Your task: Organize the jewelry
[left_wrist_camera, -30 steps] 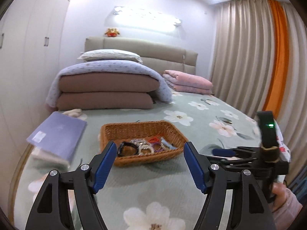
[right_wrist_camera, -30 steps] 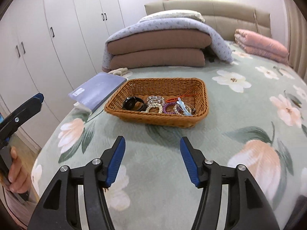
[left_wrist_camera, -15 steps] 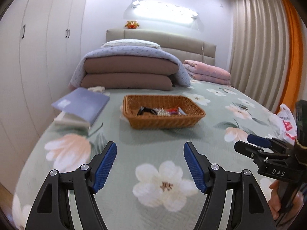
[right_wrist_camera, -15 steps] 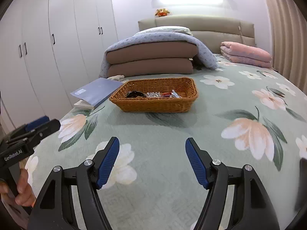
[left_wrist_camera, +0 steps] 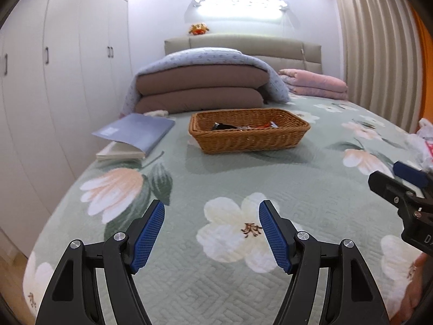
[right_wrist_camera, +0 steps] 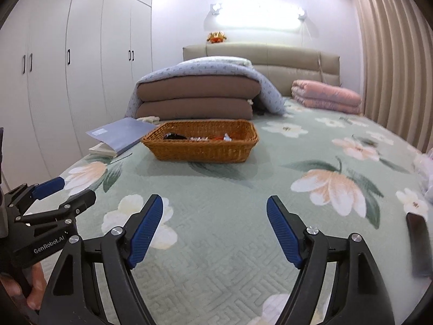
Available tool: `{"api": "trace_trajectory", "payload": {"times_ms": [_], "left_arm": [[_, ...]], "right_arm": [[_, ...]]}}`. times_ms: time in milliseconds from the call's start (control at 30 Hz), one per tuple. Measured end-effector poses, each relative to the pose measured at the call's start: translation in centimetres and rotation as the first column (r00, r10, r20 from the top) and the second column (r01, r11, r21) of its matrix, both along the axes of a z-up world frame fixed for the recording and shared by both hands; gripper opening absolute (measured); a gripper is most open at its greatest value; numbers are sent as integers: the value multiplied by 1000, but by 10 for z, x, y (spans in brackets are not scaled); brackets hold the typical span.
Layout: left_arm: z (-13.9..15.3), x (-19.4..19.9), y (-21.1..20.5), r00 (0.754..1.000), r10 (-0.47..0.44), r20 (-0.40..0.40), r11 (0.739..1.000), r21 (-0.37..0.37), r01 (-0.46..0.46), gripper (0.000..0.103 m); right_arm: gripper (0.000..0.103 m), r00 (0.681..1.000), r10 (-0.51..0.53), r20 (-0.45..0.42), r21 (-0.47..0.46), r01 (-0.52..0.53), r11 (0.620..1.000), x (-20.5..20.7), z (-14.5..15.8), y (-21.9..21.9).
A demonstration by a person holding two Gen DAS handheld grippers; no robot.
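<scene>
A brown wicker basket (left_wrist_camera: 249, 138) sits on the floral green bedspread, far ahead of both grippers; it also shows in the right wrist view (right_wrist_camera: 201, 149). Inside lie several pieces of jewelry (left_wrist_camera: 243, 126), among them a black band (right_wrist_camera: 174, 136) and beaded bracelets, mostly hidden by the basket wall. My left gripper (left_wrist_camera: 211, 218) is open and empty low over the near end of the bed. My right gripper (right_wrist_camera: 215, 214) is open and empty beside it, and shows at the right edge of the left wrist view (left_wrist_camera: 400, 181).
A blue-grey book (left_wrist_camera: 135, 130) lies left of the basket. Folded brown quilts under a blue blanket (left_wrist_camera: 200, 86) and a pink blanket (left_wrist_camera: 314, 84) lie by the headboard. White wardrobes stand left, curtains right. A dark flat object (right_wrist_camera: 418, 243) lies at the bed's right edge.
Both grippers have pulled back from the basket toward the foot of the bed and dropped lower. The basket now looks farther away. Both stay open and empty.
</scene>
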State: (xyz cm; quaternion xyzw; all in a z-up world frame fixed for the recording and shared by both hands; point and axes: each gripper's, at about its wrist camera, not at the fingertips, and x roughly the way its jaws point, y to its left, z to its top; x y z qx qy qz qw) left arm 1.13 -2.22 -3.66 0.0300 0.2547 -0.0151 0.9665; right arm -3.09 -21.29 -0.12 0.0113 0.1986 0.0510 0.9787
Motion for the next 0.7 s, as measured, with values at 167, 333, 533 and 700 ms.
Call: {"api": "trace_trajectory", "payload": {"times_ms": [167,333,533,700], "left_arm": [[0,1,4,1000,18,7,1000,-21,-18,74],[-1,5,18,1000,20,-20,994,-106,-22,74],[-1,4,21,1000,22,-22,991,-131,-25,74],[-1,3,20,1000,19,-17,992,-124,-21,74]], "right_arm": [[92,998,-44,37,-14,44,999,-4,2,-6],[92,999,-37,-1,-1,37,999,4,-4,-9],[92,999,-35,0,-32,35,999,2,-8,-3],[92,999,-45,-6,-39,44,998,3,-10,-3]]}}
